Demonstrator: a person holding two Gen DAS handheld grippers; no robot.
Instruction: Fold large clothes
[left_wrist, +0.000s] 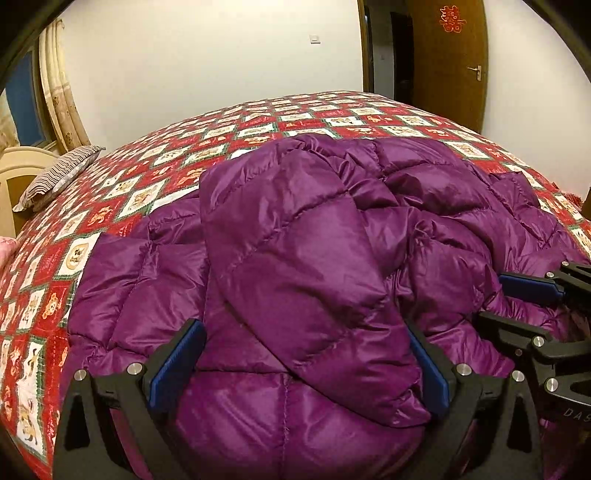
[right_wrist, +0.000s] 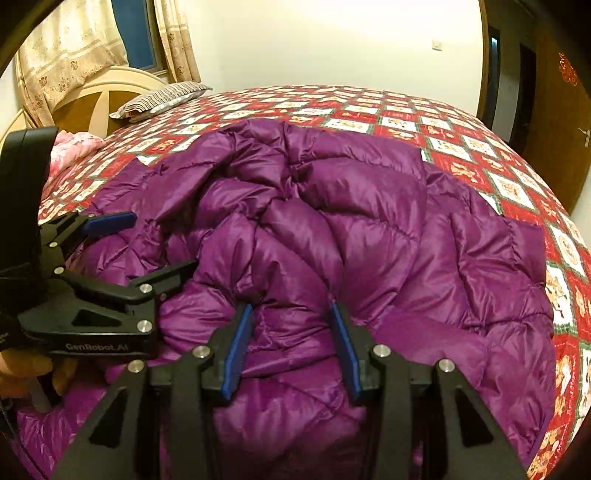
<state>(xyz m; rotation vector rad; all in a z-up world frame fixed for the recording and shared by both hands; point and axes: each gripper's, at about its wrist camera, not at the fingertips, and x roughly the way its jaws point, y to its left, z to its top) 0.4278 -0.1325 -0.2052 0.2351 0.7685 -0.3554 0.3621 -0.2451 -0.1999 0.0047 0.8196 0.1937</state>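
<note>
Lying bunched across the bed's near edge is a purple down jacket — left tongs gape wide around a padded fold, right tongs half-open astride a ridge; whether either set's pads grip is unclear.

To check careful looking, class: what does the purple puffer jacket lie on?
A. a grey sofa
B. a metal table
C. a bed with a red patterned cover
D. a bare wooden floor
C: the purple puffer jacket lies spread on the bed's red patterned cover, beyond both grippers.
</note>
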